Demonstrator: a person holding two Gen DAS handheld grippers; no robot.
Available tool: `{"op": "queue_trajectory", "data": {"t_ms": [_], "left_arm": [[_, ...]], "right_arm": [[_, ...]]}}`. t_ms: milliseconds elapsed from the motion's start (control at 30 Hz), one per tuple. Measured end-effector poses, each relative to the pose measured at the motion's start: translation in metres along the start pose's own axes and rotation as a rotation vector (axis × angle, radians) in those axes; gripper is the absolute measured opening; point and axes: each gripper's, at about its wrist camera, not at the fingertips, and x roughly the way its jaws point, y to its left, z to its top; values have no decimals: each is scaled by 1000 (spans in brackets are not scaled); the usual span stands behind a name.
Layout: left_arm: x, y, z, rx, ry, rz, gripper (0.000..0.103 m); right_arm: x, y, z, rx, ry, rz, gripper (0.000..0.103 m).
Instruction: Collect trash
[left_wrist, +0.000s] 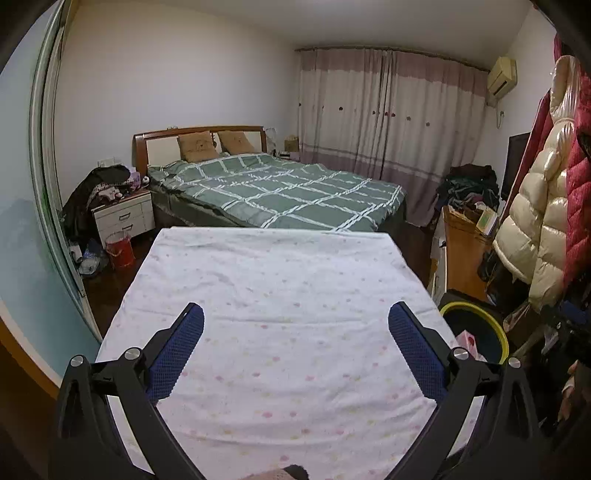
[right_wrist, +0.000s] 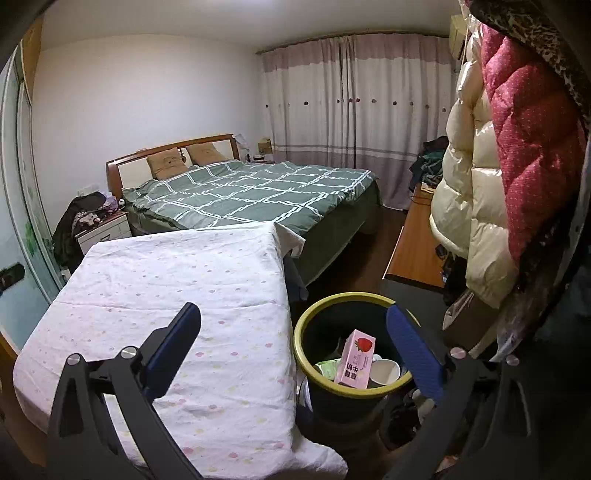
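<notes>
Trash sits in a dark bin with a yellow-green rim (right_wrist: 306, 321), at the lower centre of the right wrist view, on the floor just beside the table. Inside it a pink strawberry milk carton (right_wrist: 356, 360) leans upright, with a white cup (right_wrist: 385, 371) touching its right side and something green (right_wrist: 327, 369) at its left. The right tongs (right_wrist: 293, 314) are spread wide and hold nothing, one finger over the table, the other over the bin. The left tongs (left_wrist: 295, 312), also spread and empty, hover above the table's dotted white cloth (left_wrist: 280, 266), which shows no litter. The collecting looks largely done. To finish well, sweep both cameras across the cloth and floor for missed scraps, keeping the tongs clear of the hanging jackets (right_wrist: 476, 177) at right.
</notes>
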Motion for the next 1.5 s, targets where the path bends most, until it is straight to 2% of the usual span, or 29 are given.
{"op": "queue_trajectory", "data": {"t_ms": [300,667,1500], "left_arm": [[-12,3,-13,6,13,-7,98],[3,-2,-9,0,41,-21,98],[8,-5,-16,6,47,-23,98]], "right_arm": [[-11,2,-4,10,-17,0,96],[0,0,-6,24,-2,11,96],[1,3,-7,21,-4,22,96]]}}
